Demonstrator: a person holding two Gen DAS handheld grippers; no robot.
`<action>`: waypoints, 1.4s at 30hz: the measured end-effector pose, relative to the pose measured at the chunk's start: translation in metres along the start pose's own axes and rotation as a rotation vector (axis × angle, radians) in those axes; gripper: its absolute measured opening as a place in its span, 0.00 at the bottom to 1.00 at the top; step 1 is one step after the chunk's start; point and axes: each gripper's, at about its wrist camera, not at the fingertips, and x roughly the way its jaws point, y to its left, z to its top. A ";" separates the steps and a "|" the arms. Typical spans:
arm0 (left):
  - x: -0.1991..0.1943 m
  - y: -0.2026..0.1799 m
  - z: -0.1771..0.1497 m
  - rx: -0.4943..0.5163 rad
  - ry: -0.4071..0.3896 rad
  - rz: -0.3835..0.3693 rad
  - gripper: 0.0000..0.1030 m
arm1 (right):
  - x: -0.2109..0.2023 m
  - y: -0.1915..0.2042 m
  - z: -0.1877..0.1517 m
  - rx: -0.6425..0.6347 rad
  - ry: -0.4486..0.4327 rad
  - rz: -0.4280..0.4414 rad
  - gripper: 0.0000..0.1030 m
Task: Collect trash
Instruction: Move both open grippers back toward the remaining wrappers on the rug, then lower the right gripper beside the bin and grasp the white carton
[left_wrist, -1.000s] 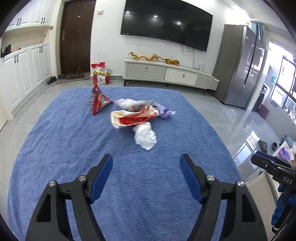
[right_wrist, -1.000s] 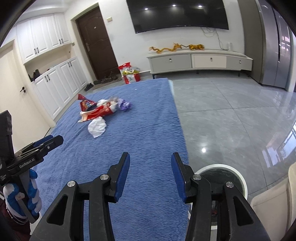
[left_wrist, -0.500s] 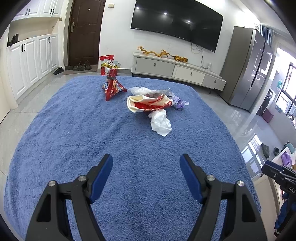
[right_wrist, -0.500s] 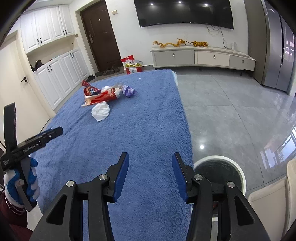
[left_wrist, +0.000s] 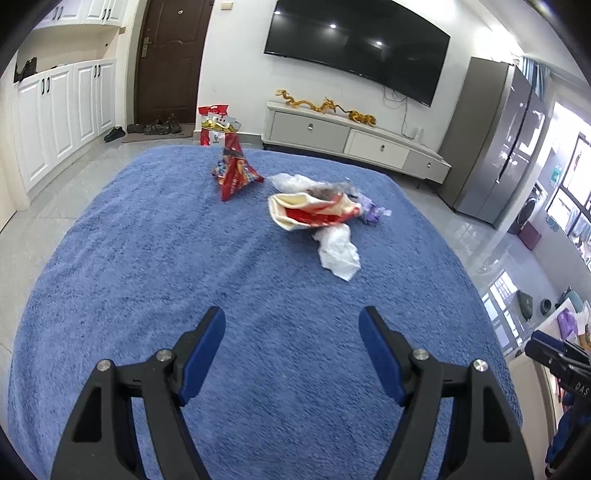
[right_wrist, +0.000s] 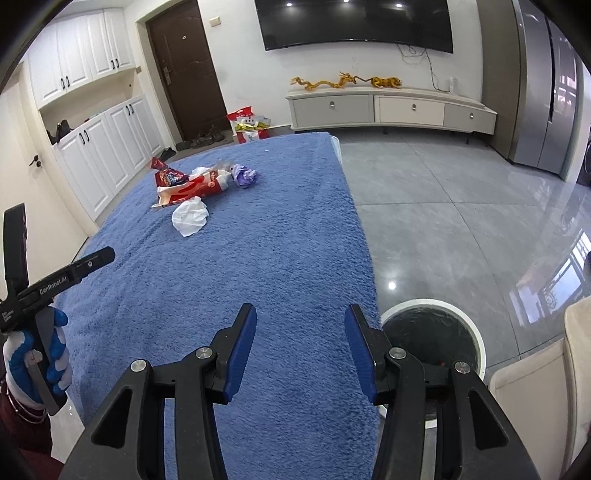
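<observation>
Trash lies in a cluster at the far part of a blue-towelled table (left_wrist: 155, 266): a red snack bag (left_wrist: 235, 173), a cream and red wrapper (left_wrist: 314, 212), a crumpled white tissue (left_wrist: 339, 253), a purple wad (left_wrist: 373, 211) and clear plastic (left_wrist: 291, 181). The right wrist view shows the same red bag (right_wrist: 168, 176), wrapper (right_wrist: 192, 189), tissue (right_wrist: 190, 217) and purple wad (right_wrist: 243, 175). My left gripper (left_wrist: 291, 336) is open and empty, well short of the trash. My right gripper (right_wrist: 300, 330) is open and empty over the table's near right edge.
A round white bin with a black liner (right_wrist: 432, 339) stands on the floor right of the table. A TV cabinet (left_wrist: 354, 144) and a red gift bag (left_wrist: 216, 125) stand by the far wall. A fridge (left_wrist: 495, 147) is at the right.
Both grippers have moved forward and the left view has swung left, so the trash sits nearer and more to the right. Both stay open.
</observation>
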 end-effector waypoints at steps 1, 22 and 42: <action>0.001 0.002 0.002 -0.006 0.000 0.001 0.72 | 0.001 0.004 0.002 -0.008 0.000 0.000 0.48; -0.001 -0.009 -0.002 0.030 0.072 0.054 0.72 | -0.034 -0.021 -0.005 0.039 -0.113 0.029 0.52; -0.025 -0.035 -0.013 0.118 0.049 0.064 0.72 | -0.086 -0.109 -0.066 0.206 -0.186 -0.061 0.53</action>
